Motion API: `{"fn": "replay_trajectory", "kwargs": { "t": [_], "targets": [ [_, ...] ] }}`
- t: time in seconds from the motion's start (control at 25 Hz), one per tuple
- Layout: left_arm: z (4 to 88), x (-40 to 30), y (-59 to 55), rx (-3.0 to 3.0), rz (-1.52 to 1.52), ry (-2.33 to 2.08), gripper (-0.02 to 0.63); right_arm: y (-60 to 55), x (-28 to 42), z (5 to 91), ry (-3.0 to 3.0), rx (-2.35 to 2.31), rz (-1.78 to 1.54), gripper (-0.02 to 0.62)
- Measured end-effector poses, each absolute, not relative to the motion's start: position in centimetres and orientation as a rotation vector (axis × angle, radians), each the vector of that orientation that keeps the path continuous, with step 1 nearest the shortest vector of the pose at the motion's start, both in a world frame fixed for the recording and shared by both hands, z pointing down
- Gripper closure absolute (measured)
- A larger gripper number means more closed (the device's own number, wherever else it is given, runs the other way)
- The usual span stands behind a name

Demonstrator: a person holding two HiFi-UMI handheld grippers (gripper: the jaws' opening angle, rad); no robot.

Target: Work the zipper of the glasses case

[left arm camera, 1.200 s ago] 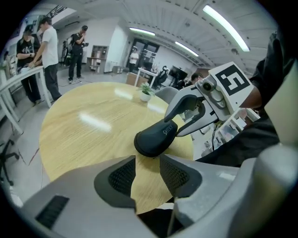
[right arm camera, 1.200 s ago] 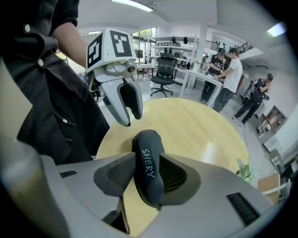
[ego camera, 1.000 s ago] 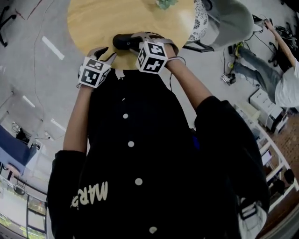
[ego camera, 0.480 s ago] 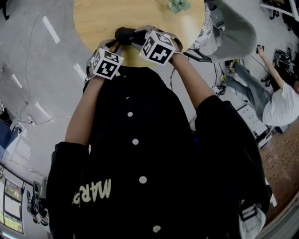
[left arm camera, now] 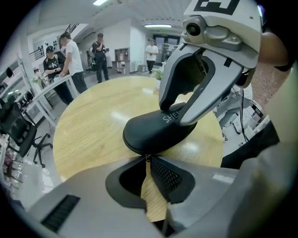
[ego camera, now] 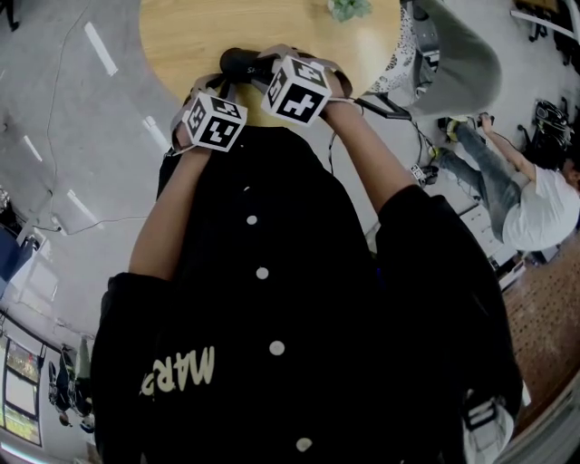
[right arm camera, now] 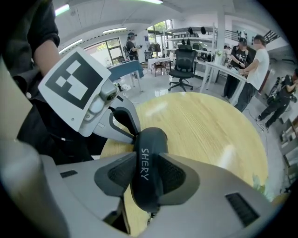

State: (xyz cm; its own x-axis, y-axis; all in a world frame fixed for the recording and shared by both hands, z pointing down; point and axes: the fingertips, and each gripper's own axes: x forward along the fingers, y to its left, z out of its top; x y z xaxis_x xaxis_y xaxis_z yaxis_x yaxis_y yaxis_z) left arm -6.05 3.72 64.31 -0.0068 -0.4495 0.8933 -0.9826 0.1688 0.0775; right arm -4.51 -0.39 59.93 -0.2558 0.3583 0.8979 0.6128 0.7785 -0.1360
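A black glasses case (left arm camera: 158, 132) lies near the front edge of the round wooden table (left arm camera: 93, 125). My right gripper (right arm camera: 148, 169) is shut across the case's (right arm camera: 150, 162) middle, one pad on each side. At the case's near end, my left gripper (left arm camera: 147, 161) has just been closing, and its tips now pinch the small metal zipper pull (left arm camera: 148, 158). In the head view both grippers meet over the case (ego camera: 237, 63), the left gripper (ego camera: 220, 87) beside the right gripper (ego camera: 265, 69).
A small green plant (ego camera: 349, 9) stands at the table's far side. A grey chair (ego camera: 453, 54) is close to the table on the right. A person sits on the floor (ego camera: 535, 195) beyond it. Several people stand at desks (left arm camera: 70, 56).
My left gripper has swung in from the left to the case's near end, dropped a little, and its jaws have closed. The right gripper keeps its hold on the case.
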Motion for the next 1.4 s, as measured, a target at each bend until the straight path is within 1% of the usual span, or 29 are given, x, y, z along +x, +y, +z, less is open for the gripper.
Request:
{"fn": "replay_trajectory", "kwargs": {
  "t": [0.24,0.28,0.44,0.68,0.96,1.4],
  "targets": [
    [64.2,-6.1,4.0,1.446,0.869,-1.584,0.586,-0.6,-4.4,60.2,-1.881,-0.735,-0.29,0.442],
    [64.2,-6.1,4.1,1.45,0.891,-1.577,0.598,-0.5,-4.4,60.1,-1.883,-0.736,-0.291,0.442],
    [64.1,-6.1,4.4,1.457,0.9,-1.55,0.598,-0.4,-4.3,59.9,-1.889,-0.731,-0.301,0.442],
    [64.0,-6.3,4.7,1.526,1.007,-1.497,0.598,-0.2,-4.4,59.9,-1.892,-0.716,-0.332,0.442],
    [64.0,-7.8,4.9,1.562,1.057,-1.435,0.597,-0.2,-4.4,59.8,-1.892,-0.684,-0.326,0.442],
    [63.5,-10.7,4.3,1.785,1.336,-1.231,0.586,0.6,-4.5,59.3,-1.87,-0.673,-0.393,0.44]
  ]
}}
